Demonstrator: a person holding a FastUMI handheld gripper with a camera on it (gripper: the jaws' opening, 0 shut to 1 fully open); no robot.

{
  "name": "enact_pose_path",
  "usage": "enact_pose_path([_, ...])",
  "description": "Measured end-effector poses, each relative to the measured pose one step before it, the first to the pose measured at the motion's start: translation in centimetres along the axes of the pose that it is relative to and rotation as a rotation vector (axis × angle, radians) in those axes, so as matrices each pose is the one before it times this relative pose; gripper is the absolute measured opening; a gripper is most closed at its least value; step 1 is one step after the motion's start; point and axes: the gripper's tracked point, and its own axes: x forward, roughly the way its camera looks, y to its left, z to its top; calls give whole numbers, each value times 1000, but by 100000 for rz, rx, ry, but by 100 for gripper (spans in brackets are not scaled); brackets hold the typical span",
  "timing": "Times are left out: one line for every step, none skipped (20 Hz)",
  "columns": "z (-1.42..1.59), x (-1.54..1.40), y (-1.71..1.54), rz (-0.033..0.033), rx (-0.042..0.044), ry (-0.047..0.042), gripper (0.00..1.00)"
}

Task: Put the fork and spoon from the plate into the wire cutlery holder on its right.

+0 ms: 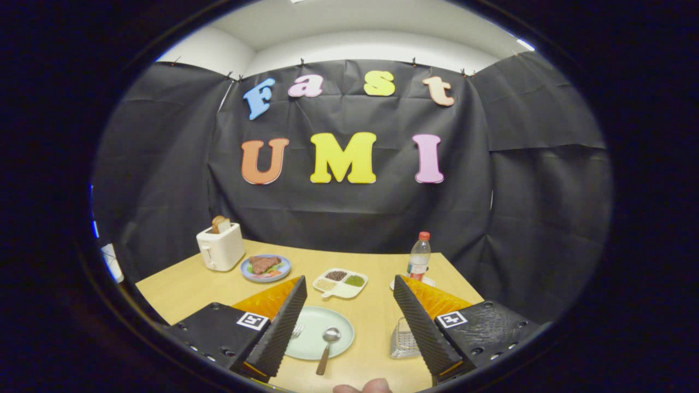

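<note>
While tongs [349,305] gape, spoon [329,339] between, untouched

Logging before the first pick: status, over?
Gripper jaws open, empty, above the table. Spoon and fork on the plate; wire holder beside it. Nothing in the way.

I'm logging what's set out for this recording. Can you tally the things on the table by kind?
Plates: 2, pale green plate and blue plate
Cutlery: 2, fork and spoon
Wire cutlery holder: 1
Toaster: 1
Divided dish: 1
Bottle: 1
Total: 8
The gripper hangs open above them.
</note>
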Motion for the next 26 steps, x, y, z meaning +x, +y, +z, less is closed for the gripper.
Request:
enact_pose_path([-514, 412, -265, -755, -1892, 2950, 96])
enact_pose_path([-717, 559, -34, -422, -1362, 3437, 96])
enact_pose_path([-774, 530, 73, 103, -323, 3912, 96])
enact_pose_path([-1305, 588, 387, 1153, 527, 5166, 96])
enact_pose_path([-1371, 499, 480, 2008, 1584, 6052, 96])
enact_pose_path([-1710, 491, 373, 1929, 1673, 6636, 96])
enact_pose_path([-1464, 446, 400, 1930, 1748, 6344, 96])
enact_pose_path([-1368, 467, 287, 1622, 1227, 5996, 96])
enact_pose_path([-856, 445, 244, 1047, 1510, 4274, 96])
enact_pose_path([-746, 460, 158, 909, 1195, 4243, 96])
enact_pose_path([-645, 355, 142, 632, 1291, 3891, 96])
enact_pose_path([-679, 294, 115, 117, 1223, 4088, 96])
enact_pose_path([-402, 230, 55, -650, 1113, 3518, 96])
enact_pose_path([-403, 169, -4, -854, 250, 3284, 96])
enact_pose_path([-257, 330, 105, -557, -61, 2968, 96])
enact_pose_path([-365, 321, 210, -319, -240, 2701, 96])
enact_pose_path([-192, 466, 118, 43, 659, 2224, 96])
enact_pose_path([-695, 447, 139, 228, 640, 3129, 96])
enact_pose_path([-697, 522, 199, 958, 906, 3385, 96])
enact_pose_path([-599, 649, 131, 321, 849, 2894, 96])
enact_pose_path([-505, 584, 105, -12, 649, 2459, 96])
enact_pose_path([-513, 563, -30, -380, 370, 1881, 96])
enact_pose_path([-175, 546, -3, -542, 28, 1402, 96])
enact_pose_path([-116, 447, 8, -409, -97, 835, 96])
enact_pose_path([-20, 379, -99, -756, 2, 870, 96])
enact_pose_path([-78, 355, 35, -127, 321, 579, 93])
